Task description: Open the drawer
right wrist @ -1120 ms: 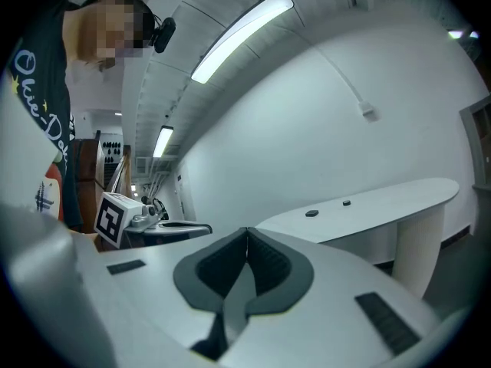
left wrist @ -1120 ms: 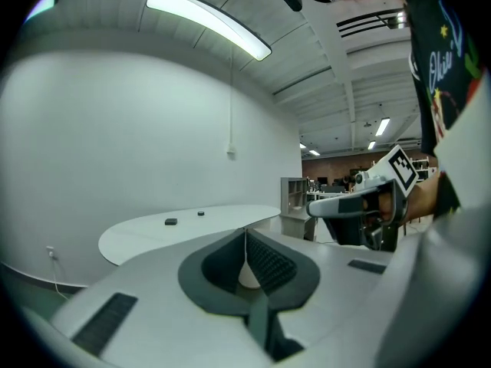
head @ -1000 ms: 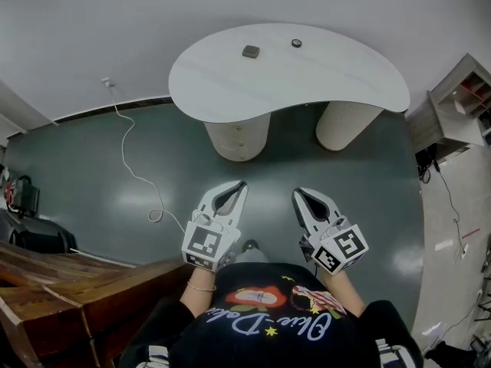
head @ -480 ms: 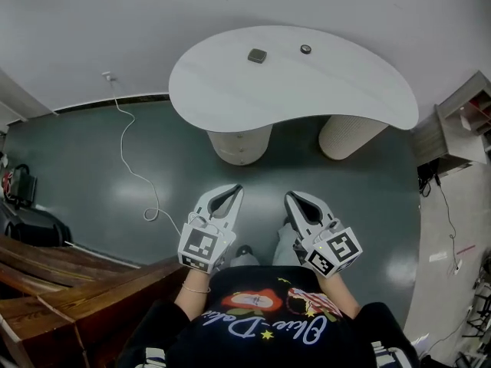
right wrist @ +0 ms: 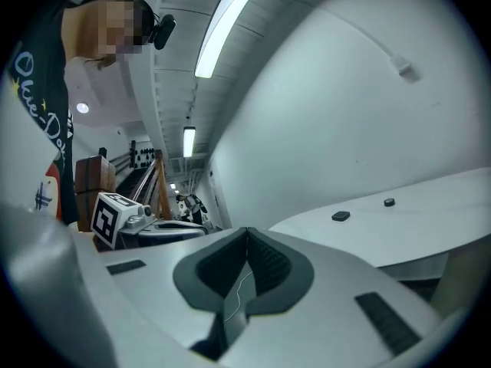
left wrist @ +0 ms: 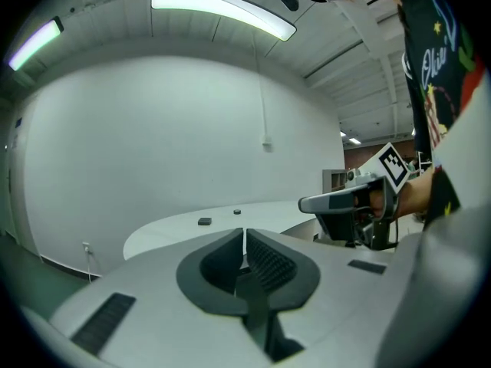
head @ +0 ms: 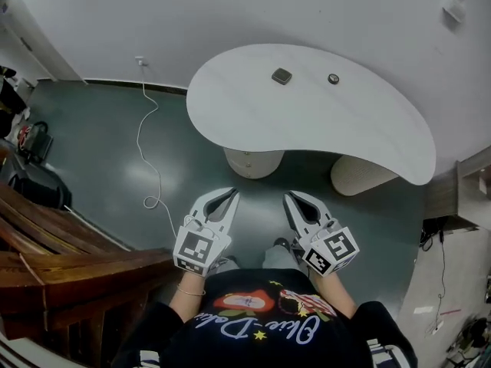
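Two tools, left gripper (head: 232,194) and right gripper (head: 290,197), are closed on nothing; the pedestal (head: 253,163) at twelve o'clock is unreached, so the opening lies ahead.

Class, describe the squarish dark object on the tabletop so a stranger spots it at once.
Find the white kidney-shaped table by the pale wall. Two small dark things lie near its far edge. In the head view the squarish object is the left one, bigger than the round object beside it.

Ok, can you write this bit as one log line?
left gripper: shut, empty | right gripper: shut, empty | table: ahead, untouched | drawer: not yet opened
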A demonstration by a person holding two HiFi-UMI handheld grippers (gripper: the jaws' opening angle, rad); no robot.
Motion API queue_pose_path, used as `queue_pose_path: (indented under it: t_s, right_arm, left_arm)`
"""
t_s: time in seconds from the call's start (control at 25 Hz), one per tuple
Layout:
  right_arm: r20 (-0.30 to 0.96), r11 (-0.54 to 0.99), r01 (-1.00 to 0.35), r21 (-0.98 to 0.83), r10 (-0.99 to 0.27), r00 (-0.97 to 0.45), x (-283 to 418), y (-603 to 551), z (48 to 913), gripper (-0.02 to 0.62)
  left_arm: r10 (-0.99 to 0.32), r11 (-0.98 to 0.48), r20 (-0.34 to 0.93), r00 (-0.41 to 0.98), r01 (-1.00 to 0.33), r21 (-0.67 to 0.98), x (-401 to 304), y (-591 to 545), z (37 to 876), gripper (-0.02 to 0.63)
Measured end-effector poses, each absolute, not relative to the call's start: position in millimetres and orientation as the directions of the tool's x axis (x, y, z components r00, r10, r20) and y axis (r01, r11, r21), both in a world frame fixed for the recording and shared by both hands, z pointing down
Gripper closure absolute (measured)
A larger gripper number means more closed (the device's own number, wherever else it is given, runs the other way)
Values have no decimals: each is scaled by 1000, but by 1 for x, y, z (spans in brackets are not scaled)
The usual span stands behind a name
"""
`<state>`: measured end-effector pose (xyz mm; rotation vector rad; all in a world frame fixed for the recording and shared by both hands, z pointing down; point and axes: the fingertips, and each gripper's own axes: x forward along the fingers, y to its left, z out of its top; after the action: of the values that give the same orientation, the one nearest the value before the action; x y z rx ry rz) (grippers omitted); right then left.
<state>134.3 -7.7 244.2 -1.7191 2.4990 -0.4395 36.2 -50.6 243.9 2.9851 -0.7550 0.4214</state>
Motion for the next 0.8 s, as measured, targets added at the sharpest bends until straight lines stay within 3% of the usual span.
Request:
queue_pose_path:
  t_s: [0.8]
  right_arm:
    - [164,515,-780,-356,-787,-595,197,-29,305,595]
  left_arm:
    - [-619,-753,361,697,-657,-22,95,-42,292,600]
